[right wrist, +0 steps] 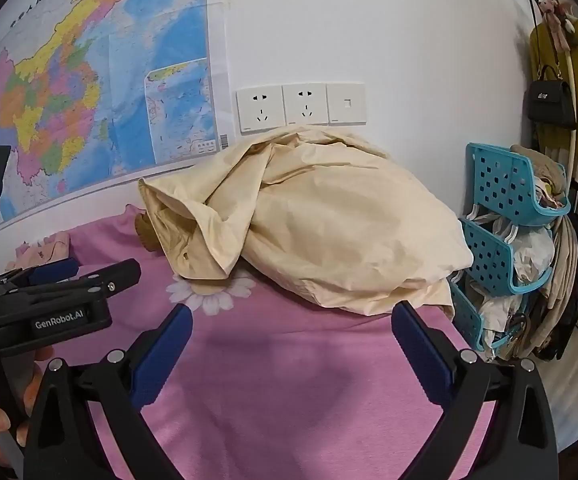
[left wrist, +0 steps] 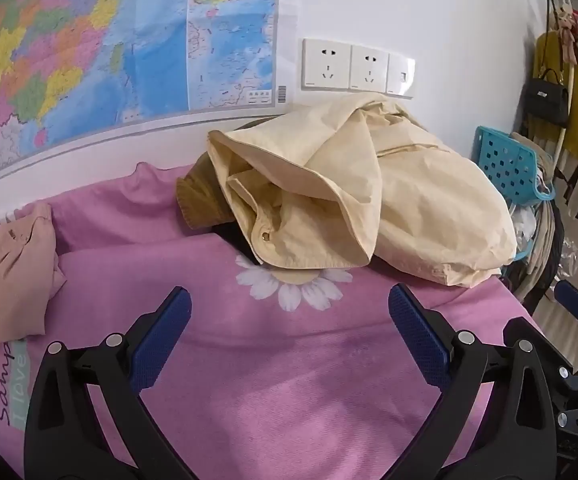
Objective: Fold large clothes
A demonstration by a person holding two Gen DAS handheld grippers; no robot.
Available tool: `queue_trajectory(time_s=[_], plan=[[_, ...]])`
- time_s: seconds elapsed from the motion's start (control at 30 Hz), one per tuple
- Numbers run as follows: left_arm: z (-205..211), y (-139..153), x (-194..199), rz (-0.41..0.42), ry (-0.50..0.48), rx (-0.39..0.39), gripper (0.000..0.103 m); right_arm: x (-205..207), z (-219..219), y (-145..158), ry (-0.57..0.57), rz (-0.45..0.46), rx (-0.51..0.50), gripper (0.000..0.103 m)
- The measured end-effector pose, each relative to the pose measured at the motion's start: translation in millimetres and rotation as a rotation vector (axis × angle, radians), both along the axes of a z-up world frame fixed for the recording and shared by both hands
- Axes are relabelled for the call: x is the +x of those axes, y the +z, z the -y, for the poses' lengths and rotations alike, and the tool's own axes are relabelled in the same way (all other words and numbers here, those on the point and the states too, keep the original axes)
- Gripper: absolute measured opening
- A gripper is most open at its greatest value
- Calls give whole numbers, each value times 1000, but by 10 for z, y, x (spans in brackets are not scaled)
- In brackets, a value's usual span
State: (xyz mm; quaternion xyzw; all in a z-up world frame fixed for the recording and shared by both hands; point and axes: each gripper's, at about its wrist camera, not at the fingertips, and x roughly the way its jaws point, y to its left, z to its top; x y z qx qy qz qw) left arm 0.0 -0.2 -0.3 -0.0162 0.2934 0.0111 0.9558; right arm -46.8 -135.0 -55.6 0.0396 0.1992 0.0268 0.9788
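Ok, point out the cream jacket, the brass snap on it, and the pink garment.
cream jacket (right wrist: 329,236), right wrist view, main body.
snap (left wrist: 265,235), left wrist view, stud.
pink garment (left wrist: 9,276), left wrist view, middle.

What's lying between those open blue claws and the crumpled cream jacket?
Only pink bedsheet with a printed white daisy, partly under the cream jacket. Both wrist views show this; the left gripper and right gripper hold nothing.

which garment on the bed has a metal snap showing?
The cream jacket, crumpled by the wall; a snap shows on its lower hem. The folded peach garment at left and the brown one show none.
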Motion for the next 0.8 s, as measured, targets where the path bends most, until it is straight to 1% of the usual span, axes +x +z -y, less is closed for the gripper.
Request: queue_trajectory(time_s=[0.1, 0.17, 0.27, 0.4, 0.8], plan=[[-27, 2, -1, -6, 1, -7, 98, 0, 14, -7, 0, 6, -1, 97], [115, 15, 5, -11, -5, 30, 98, 10, 36, -25, 1, 7, 2, 97], [167, -19, -28, 3, -1, 29, 98, -34, 51, 5, -11, 11, -17, 97], [106, -8, 1, -5, -6, 10, 98, -11, 53, 19, -11, 3, -17, 97], [88, -29, 5, -8, -2, 1, 98, -1, 35, 13, -14, 3, -24, 97]])
